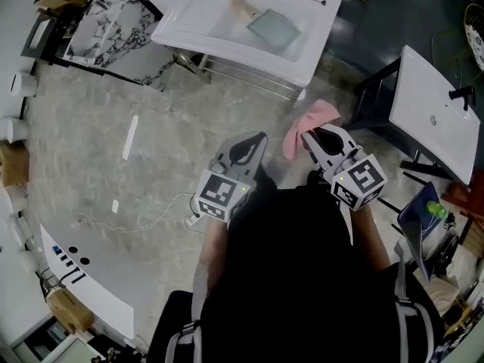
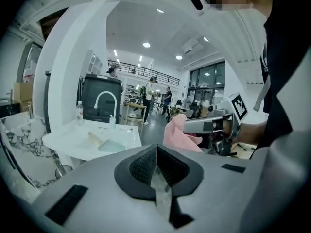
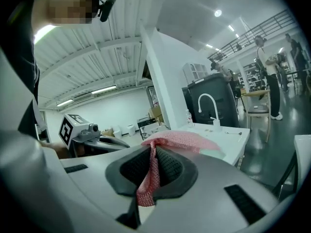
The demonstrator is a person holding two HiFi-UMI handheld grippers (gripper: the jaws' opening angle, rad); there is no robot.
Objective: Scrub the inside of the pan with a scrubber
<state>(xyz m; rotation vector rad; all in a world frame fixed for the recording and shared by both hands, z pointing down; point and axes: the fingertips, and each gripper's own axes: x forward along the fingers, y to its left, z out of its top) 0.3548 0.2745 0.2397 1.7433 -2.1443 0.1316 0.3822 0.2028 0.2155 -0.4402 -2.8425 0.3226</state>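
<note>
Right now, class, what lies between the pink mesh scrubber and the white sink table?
Only bare speckled floor separates the pink mesh scrubber from the white sink table, as the head view shows.

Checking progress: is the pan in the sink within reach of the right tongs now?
Probably not: the right tongs, shut on the scrubber, are held well short of the pan; only floor lies between.

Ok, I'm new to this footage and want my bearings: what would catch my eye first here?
The pink mesh cloth stands out most, pinched in the shut right claw in front of the person's body. Beside it, the left claw is shut on nothing. Ahead of both stands a white sink with a square pan lying in its basin.
</note>
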